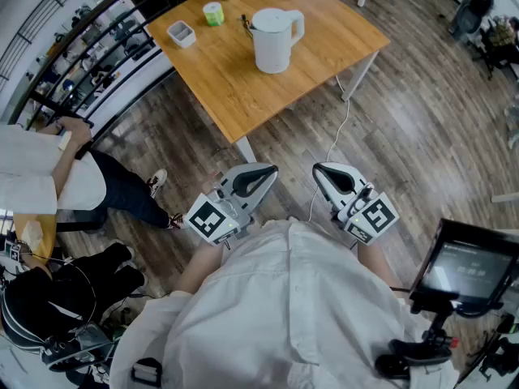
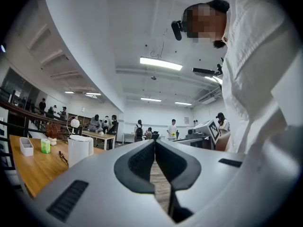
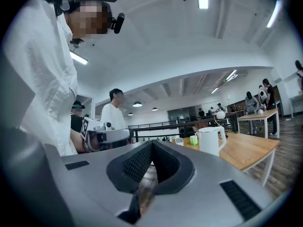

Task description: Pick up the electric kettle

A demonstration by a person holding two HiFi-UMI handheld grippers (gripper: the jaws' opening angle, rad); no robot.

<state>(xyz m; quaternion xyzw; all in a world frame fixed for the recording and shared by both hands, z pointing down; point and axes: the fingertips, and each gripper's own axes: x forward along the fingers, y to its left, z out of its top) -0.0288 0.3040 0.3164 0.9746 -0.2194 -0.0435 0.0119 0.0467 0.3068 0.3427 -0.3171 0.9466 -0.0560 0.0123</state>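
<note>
The white electric kettle [image 1: 274, 40] stands upright on the wooden table [image 1: 235, 96], handle to the right. Both grippers hover over the floor in front of the table, close to my chest and well short of the kettle. The left gripper [image 1: 270, 170] is shut with nothing between its jaws, and the right gripper [image 1: 319, 169] is shut and empty too. In the left gripper view the kettle [image 2: 79, 151] shows far to the left of the closed jaws [image 2: 155, 143]. In the right gripper view the kettle [image 3: 209, 141] stands right of the closed jaws [image 3: 151, 144].
On the table sit a small white box [image 1: 181, 32], a green cup [image 1: 212, 13] and a dark cable [image 1: 246, 23]. A white cord [image 1: 336, 136] hangs off the table's edge to the floor. A seated person [image 1: 81, 181] is at left, a monitor on a stand [image 1: 466, 270] at right.
</note>
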